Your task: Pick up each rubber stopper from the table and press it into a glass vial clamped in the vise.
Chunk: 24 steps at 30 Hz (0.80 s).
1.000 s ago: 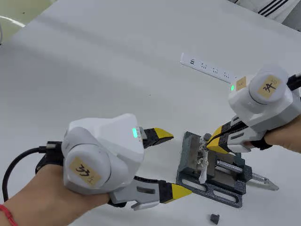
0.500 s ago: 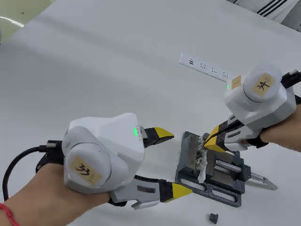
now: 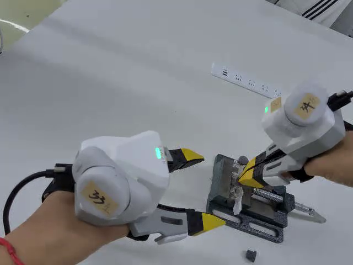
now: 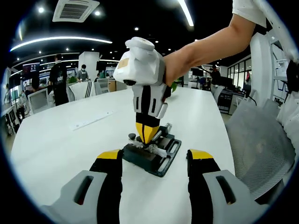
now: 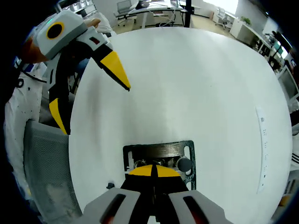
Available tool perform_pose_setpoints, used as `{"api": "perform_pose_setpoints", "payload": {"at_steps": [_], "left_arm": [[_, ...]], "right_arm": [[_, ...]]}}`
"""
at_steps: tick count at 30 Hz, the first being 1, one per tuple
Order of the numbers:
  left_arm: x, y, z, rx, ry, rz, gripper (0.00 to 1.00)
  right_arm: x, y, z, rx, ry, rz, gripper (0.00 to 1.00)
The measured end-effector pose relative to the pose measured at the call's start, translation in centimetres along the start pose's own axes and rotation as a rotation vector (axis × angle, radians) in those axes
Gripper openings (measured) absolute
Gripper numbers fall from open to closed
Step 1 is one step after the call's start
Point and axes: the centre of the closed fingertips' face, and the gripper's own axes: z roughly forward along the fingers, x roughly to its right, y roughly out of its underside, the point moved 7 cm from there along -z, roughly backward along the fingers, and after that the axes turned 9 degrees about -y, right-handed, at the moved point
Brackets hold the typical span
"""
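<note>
A dark metal vise stands on the white table and clamps small glass vials. One vial at the far end of the row carries a grey rubber stopper. My right gripper is shut, its yellow tips pressed down on the vial tops in the vise; anything under the tips is hidden. My left gripper hangs open just left of the vise, holding nothing. A loose dark stopper lies on the table in front of the vise.
A white power strip lies on the table beyond the vise. The vise screw handle sticks out to the right. A black cable trails from my left gripper. Office desks and people fill the background of the left gripper view.
My right gripper has dropped and tilted, bringing its shut tips lower onto the vials in the vise. My left gripper has stayed open in place.
</note>
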Motion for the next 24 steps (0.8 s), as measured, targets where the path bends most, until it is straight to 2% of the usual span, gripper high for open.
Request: {"api": "perform_pose_setpoints", "payload": {"at_steps": [1, 3, 5, 6, 13, 24], "left_arm": [[-0.1, 0.0, -0.1, 0.006, -0.004, -0.013, 0.54], [-0.1, 0.1, -0.1, 0.001, 0.000, -0.018, 0.54], [0.1, 0.3, -0.1, -0.010, 0.009, -0.001, 0.54], [0.2, 0.2, 0.0, -0.006, 0.012, -0.010, 0.54], [0.3, 0.3, 0.1, -0.015, 0.011, -0.007, 0.54], [0.4, 0.2, 0.1, -0.014, 0.012, -0.006, 0.54]], "right_arm": [[-0.2, 0.3, 0.2, 0.030, 0.015, 0.063, 0.00], [0.2, 0.4, 0.2, 0.040, 0.006, 0.084, 0.00], [0.3, 0.3, 0.3, 0.025, 0.002, 0.038, 0.00], [0.5, 0.3, 0.2, 0.031, -0.004, 0.058, 0.00], [0.7, 0.5, 0.1, 0.060, 0.022, 0.051, 0.00], [0.9, 0.3, 0.0, 0.075, 0.049, 0.052, 0.00]]}}
